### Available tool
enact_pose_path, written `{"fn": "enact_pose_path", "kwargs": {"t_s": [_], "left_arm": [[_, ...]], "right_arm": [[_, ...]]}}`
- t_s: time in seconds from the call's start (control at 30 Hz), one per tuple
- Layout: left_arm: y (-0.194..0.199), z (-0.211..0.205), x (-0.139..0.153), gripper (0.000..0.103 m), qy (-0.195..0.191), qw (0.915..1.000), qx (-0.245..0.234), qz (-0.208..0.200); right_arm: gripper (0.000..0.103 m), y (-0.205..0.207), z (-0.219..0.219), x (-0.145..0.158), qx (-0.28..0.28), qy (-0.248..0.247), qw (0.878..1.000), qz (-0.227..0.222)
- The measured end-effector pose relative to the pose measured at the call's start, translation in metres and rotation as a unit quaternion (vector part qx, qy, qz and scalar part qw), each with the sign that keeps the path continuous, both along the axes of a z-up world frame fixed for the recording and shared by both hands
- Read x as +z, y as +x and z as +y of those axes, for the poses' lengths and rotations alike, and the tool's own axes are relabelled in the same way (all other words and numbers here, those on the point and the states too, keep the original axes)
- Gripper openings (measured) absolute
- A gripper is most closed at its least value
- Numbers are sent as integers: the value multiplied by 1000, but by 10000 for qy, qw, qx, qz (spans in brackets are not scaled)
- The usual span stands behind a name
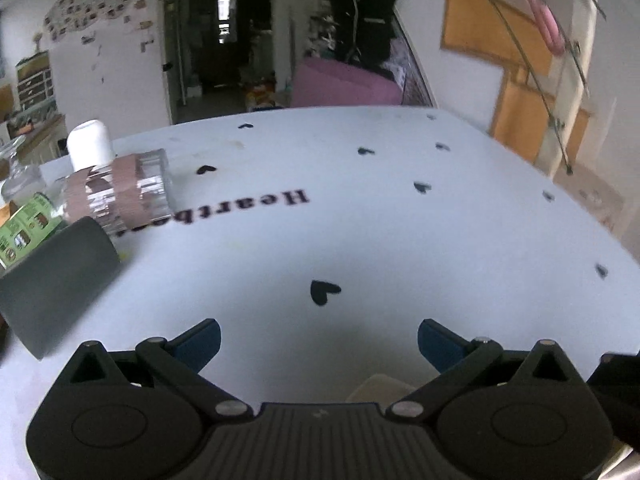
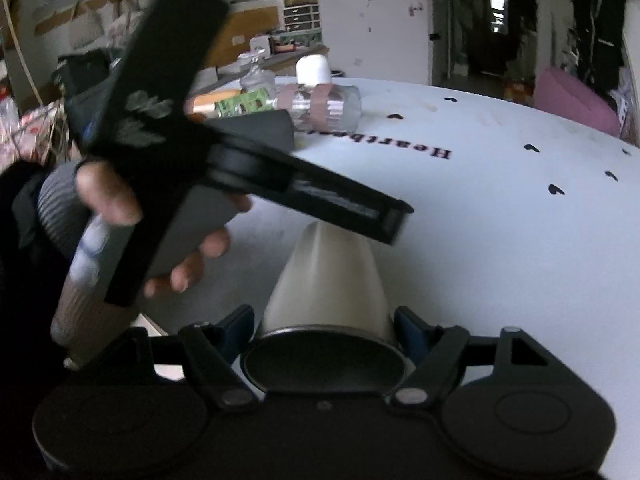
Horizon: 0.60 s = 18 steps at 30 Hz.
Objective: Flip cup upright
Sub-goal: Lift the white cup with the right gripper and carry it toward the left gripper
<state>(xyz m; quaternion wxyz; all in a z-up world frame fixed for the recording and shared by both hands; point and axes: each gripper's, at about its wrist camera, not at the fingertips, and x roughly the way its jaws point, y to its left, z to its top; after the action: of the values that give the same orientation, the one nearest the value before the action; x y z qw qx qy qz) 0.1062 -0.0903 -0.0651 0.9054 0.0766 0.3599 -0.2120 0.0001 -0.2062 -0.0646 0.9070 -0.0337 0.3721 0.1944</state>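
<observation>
Only the right wrist view shows the cup (image 2: 326, 280): a cream, tapered cup lying with its dark open mouth toward the camera and its narrow base pointing away over the table (image 2: 500, 240), held between the blue-padded jaws of the right gripper (image 2: 325, 326), which are clamped on its wide end just behind the rim. The inside of the cup looks dark and what it holds, if anything, cannot be told. The same view shows the left gripper (image 2: 394, 220) from outside, a black tool in a bare hand (image 2: 120, 200), reaching across just above the cup's base. From the left wrist view the cup is only a pale sliver (image 1: 380, 386) low behind the left gripper (image 1: 319, 344), whose jaws stand wide apart with nothing between them over bare white cloth printed with black hearts (image 1: 324, 291) and the word "Heartbeat" (image 1: 256, 206). The table's far edge curves round in both views, and the middle and right of its top lie open. The clutter keeps to the far left corner: a clear ribbed glass jar (image 1: 120, 190) banded in pink, lying on its side, a white cylinder (image 1: 89, 144) standing behind it, a green printed packet (image 1: 24, 228) and a dark grey block (image 1: 60, 284) nearest the left gripper.
</observation>
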Motion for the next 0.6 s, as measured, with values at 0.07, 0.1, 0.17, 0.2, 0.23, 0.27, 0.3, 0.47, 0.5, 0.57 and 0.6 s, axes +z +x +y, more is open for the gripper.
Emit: {"fn": "enact_pose_path", "kwargs": {"t_s": [0.07,0.1,0.17,0.2,0.23,0.27,0.3,0.47,0.5,0.57,0.6], "left_arm": [[1,-2,-6,103,106,9999,-38,56],[1,-1,-8,103,131,9999,-37,87],[1,1,-10,103,192,9997,21,113],[1,4,-10,103,143,9998,65,91],[1,7,-10,103,108,9999,94,97],[1,11,-8,103,80,9998,119,109],[1,13,-8,103,59,9998,148,99],[-3,29,-5,103,-11,9995,302,59],[-4,32,-5,103,-15,9995,314,75],[-7,37,-6,103,-5,9994,326,125],[-8,40,-7,103,-9,9993,335,148]], "right_arm": [[84,0,1,-4,-15,-80,10000,30],[85,-1,0,-6,-36,-100,9999,26],[85,-2,-2,-7,-126,-147,9998,-8],[85,-3,-4,-7,-199,-193,9996,-40],[85,-4,-6,-7,-230,-204,9995,-40],[85,-4,-8,-8,-263,-211,9994,-32],[86,-5,-11,-9,-320,-237,9992,-28],[86,-5,-30,-15,-750,-253,9969,10],[86,-4,-35,-15,-863,-207,9961,15],[86,-2,-47,-16,-1119,-95,9937,20],[86,-2,-53,-17,-1256,-49,9921,20]]}}
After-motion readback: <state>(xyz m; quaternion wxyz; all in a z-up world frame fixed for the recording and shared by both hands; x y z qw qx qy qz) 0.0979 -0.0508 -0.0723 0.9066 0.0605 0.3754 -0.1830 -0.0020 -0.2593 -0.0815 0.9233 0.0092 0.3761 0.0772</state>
